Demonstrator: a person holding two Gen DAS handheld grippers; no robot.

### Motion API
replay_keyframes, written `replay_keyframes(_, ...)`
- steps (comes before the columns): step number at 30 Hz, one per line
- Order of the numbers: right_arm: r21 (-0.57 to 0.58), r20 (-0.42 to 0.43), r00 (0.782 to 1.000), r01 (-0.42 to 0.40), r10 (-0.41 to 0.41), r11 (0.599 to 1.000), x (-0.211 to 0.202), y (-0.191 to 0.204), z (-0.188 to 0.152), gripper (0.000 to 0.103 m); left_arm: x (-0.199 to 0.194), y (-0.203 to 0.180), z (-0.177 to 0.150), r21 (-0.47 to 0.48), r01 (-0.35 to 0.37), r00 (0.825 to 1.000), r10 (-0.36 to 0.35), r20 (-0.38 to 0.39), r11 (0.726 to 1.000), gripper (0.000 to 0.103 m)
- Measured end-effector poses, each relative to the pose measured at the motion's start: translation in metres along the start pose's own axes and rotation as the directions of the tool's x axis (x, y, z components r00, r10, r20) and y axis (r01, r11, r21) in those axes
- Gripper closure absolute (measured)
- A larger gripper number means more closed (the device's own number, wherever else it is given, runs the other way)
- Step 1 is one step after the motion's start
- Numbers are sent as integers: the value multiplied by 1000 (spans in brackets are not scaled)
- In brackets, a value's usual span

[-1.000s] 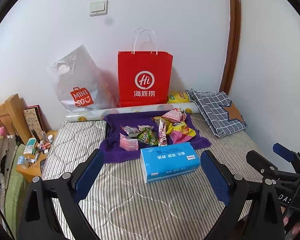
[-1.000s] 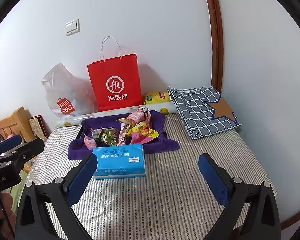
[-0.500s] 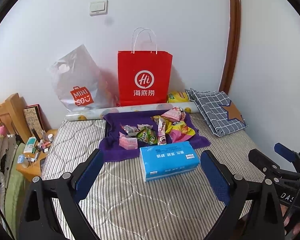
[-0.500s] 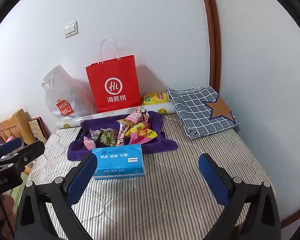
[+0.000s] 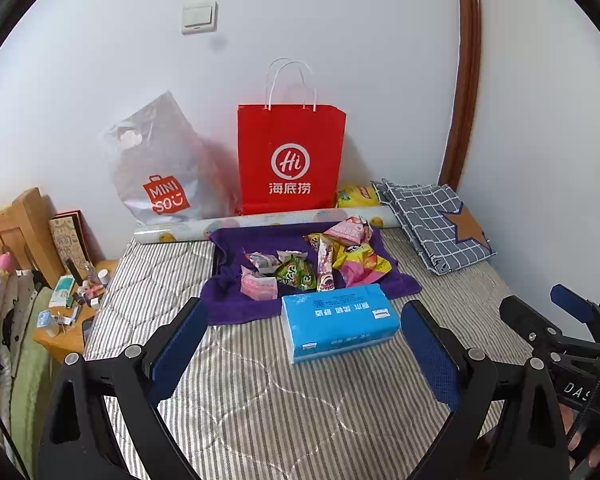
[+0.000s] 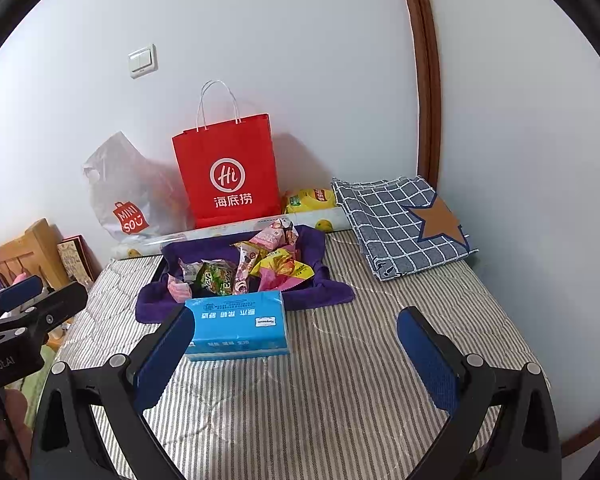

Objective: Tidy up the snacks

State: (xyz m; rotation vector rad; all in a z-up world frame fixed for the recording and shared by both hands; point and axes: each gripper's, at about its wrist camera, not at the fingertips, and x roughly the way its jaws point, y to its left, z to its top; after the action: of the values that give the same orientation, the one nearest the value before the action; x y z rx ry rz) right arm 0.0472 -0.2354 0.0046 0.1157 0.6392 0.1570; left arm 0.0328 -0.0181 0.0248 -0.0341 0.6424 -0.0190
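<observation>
Both grippers hover with jaws wide and nothing held: the left gripper [image 5: 304, 356] and the right gripper [image 6: 296, 360]. Ahead of them, crinkly foil snacks [image 5: 316, 258] lie heaped on a soft purple cloth [image 5: 228, 300] (probably to keep them together), just beyond a boxy blue tissue pack [image 5: 338, 322].

Each gripper is a black plastic frame with triangular cut-outs, ending in two long fingers faced with textured blue pads; the left gripper [image 5: 304, 344] and the right gripper [image 6: 296, 354] look alike. Round silver screws sit at the finger pivots. White lettering marks the side of each body, partly readable as "DAS" on the right one and "bot.AI" on the left.
</observation>
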Motion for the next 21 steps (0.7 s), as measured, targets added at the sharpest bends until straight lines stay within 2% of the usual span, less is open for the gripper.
replay_keyframes(21, 3, 7, 1000, -4, 4, 1000, -4, 0, 0, 1, -1, 4, 0, -10, -3, 1000, 3, 2, 1000, 7)
